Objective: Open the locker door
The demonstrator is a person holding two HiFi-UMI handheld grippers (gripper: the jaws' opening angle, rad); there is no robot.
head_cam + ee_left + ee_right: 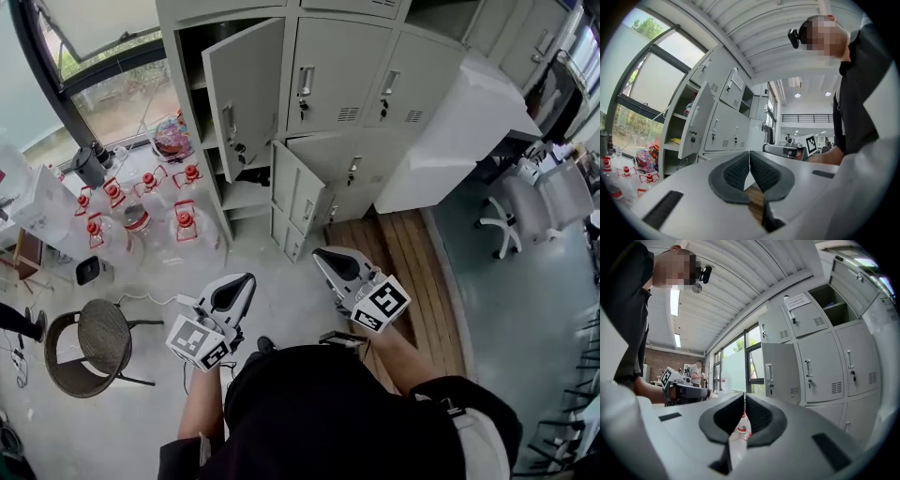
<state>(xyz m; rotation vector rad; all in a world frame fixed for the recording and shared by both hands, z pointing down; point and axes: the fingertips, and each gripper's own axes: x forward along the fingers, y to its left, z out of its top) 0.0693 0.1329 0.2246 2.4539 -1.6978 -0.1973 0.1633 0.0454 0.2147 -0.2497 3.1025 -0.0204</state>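
Locker door [246, 98] at the top left of the grey lockers [349, 84] stands wide open. It swings out toward us, and we can see the dark space inside. A lower door [292, 195] in the middle of the lockers hangs open too. The other doors are shut flat.

We hold both grippers low in front of us. They are well apart from the lockers, and both point toward them. Our left gripper [246, 279] has its two jaws pressed together at the tips, with nothing between them. Our right gripper [320, 253] looks the same: its jaws are together and it holds nothing. Neither one touches a door.

Clear bottles [185, 230] with red tops stand on the floor to the left of the lockers, below the window [117, 94]. A round stool [89, 349] stands near our left side. Wooden boards [412, 272] lie on the floor in front of the lockers, on our right. A white office chair [511, 216] stands farther off to the right.
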